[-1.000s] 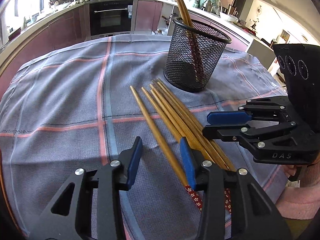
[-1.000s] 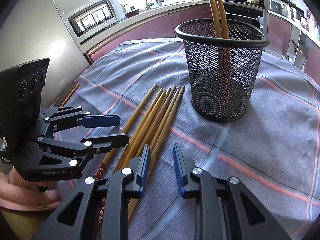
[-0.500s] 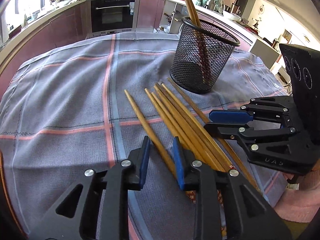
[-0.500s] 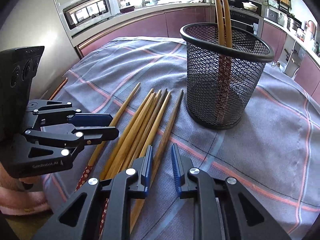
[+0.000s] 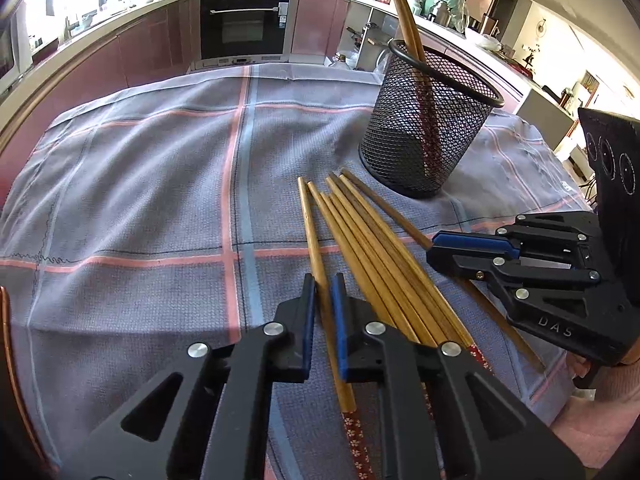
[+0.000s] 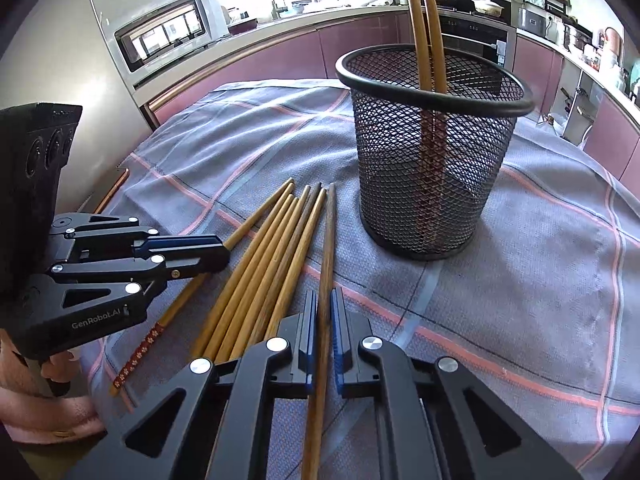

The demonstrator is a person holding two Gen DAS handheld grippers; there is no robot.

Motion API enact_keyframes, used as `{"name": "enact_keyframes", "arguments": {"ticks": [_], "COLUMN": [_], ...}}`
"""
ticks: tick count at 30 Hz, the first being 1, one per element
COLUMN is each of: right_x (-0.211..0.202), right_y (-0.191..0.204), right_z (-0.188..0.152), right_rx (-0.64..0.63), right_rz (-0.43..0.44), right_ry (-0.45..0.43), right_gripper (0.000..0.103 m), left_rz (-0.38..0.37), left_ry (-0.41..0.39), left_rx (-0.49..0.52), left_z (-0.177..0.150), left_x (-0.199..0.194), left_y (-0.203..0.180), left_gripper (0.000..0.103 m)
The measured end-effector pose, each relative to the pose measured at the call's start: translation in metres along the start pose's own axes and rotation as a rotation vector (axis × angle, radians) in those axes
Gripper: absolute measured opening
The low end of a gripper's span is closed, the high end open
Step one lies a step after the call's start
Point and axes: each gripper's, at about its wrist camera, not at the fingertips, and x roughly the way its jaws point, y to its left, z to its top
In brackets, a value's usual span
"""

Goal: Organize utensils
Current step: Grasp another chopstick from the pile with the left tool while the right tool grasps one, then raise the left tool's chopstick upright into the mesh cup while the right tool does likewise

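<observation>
Several bamboo chopsticks [image 5: 372,248] lie side by side on the grey checked cloth, in front of a black mesh cup [image 5: 424,120] that holds two upright chopsticks [image 6: 424,20]. My left gripper [image 5: 323,300] is shut on the leftmost chopstick [image 5: 310,224]. My right gripper [image 6: 323,312] is shut on the rightmost, darker chopstick [image 6: 329,232]. Each gripper shows in the other's view, the left [image 6: 216,254] and the right [image 5: 436,248]. The cup [image 6: 432,152] stands just beyond the chopstick tips.
The cloth [image 5: 140,184] covers a round table. Kitchen counters and an oven [image 5: 244,28] stand behind. A microwave [image 6: 168,36] is at the back left in the right wrist view. A pink sleeve [image 5: 592,420] is at the table's near edge.
Both grippers have closed, each around one chopstick at the outer edges of the bundle. The rightmost chopstick has shifted apart from the others.
</observation>
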Motion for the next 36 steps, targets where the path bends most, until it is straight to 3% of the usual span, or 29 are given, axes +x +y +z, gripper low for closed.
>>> {"name": "enact_keyframes", "arguments": {"ticks": [5,16,26,36], "right_x": [0.003,-0.014,-0.059,-0.107], "right_y": [0.005,0.000,-0.008,-0.013], "right_z": [0.004,0.002,0.006,0.016], "right_rx": [-0.033,-0.009,0.005,0.003], "right_rz": [-0.031,0.028,0.126,0.147], "right_ry": [-0.002,-0.066,-0.185,-0.340], "right_gripper": [0.008,0.005,0.005,0.005], "left_rz": [0.008,-0.004,-0.104,-0.240], "left_ry": [0.007,-0.012,-0.116,-0.279], "left_rx": [0.006,-0.044,-0.048,-0.026], "left_z": [0.002,0.001,0.010,0.030], "left_x": [0.004,-0.004,-0.052,-0.114], "left_y": [0.000,0.005,0.006,0.001], "left_gripper": [0.011,0.007,0.007,0.007]}}
